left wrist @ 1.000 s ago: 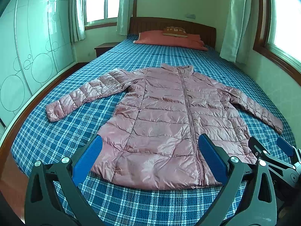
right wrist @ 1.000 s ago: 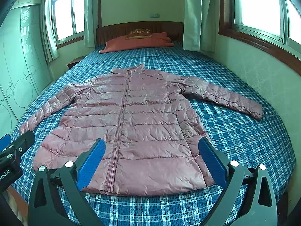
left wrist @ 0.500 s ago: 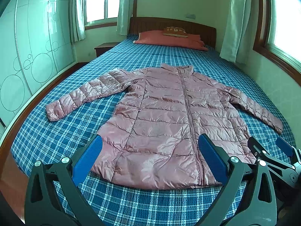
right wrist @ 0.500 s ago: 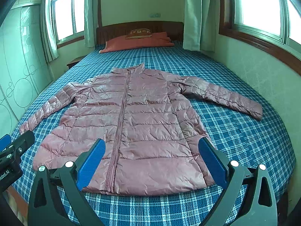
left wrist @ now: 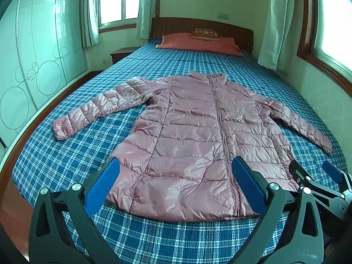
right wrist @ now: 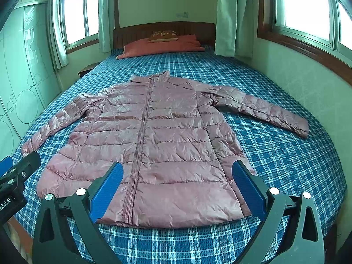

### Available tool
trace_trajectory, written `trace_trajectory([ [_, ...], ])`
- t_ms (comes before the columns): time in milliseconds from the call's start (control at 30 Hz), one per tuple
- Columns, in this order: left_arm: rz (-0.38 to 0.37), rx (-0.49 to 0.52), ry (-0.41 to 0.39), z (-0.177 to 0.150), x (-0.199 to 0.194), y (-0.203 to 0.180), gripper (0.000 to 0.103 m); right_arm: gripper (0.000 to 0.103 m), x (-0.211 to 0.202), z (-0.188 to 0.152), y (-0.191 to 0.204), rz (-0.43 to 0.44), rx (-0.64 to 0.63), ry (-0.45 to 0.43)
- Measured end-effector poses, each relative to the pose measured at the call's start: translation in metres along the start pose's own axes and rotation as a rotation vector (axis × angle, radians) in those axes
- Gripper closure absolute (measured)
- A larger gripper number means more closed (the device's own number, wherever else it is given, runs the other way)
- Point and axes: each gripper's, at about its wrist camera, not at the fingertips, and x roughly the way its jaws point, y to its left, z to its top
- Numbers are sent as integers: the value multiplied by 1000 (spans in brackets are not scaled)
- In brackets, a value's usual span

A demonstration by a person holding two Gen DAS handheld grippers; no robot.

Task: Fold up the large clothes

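1. Step in hand, as I read it: approach for the first fold. Nothing gripped yet. Left hand-held gripper [left wrist: 175,183] is wide open and empty, hovering over the jacket hem at the bottom of the frame; right hand-held gripper [right wrist: 177,184] is the same, wide open and empty.
2. Jacket [left wrist: 198,136] lies flat and face up on the bed [left wrist: 66,154], centre of the frame, hem nearest the cameras, collar toward the pillows [left wrist: 198,44].
3. Doing it well: start with a sleeve. Left sleeve [left wrist: 99,110] runs out to mid left, right sleeve [right wrist: 264,110] to mid right. Pinch near the cuff and lay it across the chest.
4. Grab only the jacket fabric, not the plaid sheet below. Probably needs a shallow, low approach.
5. Look: pink-mauve quilted puffer, glossy shell, horizontal stitch channels, zip [right wrist: 140,136] closed down the middle, light wrinkles.
6. Handling guess: slick, puffy fabric will likely slip and spring back, so press folds down.
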Motion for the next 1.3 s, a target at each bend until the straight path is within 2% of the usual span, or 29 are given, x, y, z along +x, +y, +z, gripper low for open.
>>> trace_trajectory([
  [100, 4, -10, 13, 1, 9, 3, 2, 5, 9, 0, -3, 8, 14, 20],
  [233, -13, -27, 77, 4, 35, 13, 2, 5, 30, -2, -14, 32, 64, 62],
  [400, 28, -72, 124, 7, 70, 35, 3, 5, 62, -3, -41, 52, 154, 105],
  [433, 40, -82, 139, 8, 80, 43, 5, 5, 67, -3, -49, 56, 177, 102],
  [500, 77, -114, 164, 11, 98, 58, 24, 5, 77, -1, -68, 48, 229, 92],
  [533, 97, -135, 178, 12, 107, 66, 27, 6, 82, 1, -76, 41, 247, 92],
  [567, 108, -160, 194, 13, 115, 76, 30, 10, 87, 3, -85, 33, 266, 94],
  [600, 107, -188, 208, 14, 126, 87, 34, 19, 91, 4, -92, 33, 278, 94],
  [633, 120, -205, 218, 15, 134, 95, 36, 44, 97, 6, -102, 28, 299, 102],
  [667, 145, -224, 226, 16, 143, 104, 38, 52, 105, 7, -114, 21, 330, 117],
  [833, 211, -332, 233, 18, 175, 145, 38, 50, 128, 10, -176, 41, 502, 98],
  [867, 227, -361, 232, 18, 179, 154, 38, 41, 132, 12, -191, 40, 541, 90],
  [933, 257, -433, 233, 17, 187, 172, 32, 31, 138, 13, -221, 38, 620, 53],
  [967, 269, -472, 235, 15, 190, 181, 22, 30, 141, 13, -236, 36, 657, 40],
  [1000, 277, -504, 234, 14, 192, 188, 16, 30, 144, 14, -253, 36, 696, 30],
  [1133, 323, -610, 215, 8, 196, 213, 13, 30, 157, 10, -324, 28, 886, -55],
  [1300, 448, -629, 189, 1, 195, 229, 12, 30, 177, 5, -387, -16, 1040, -129],
])
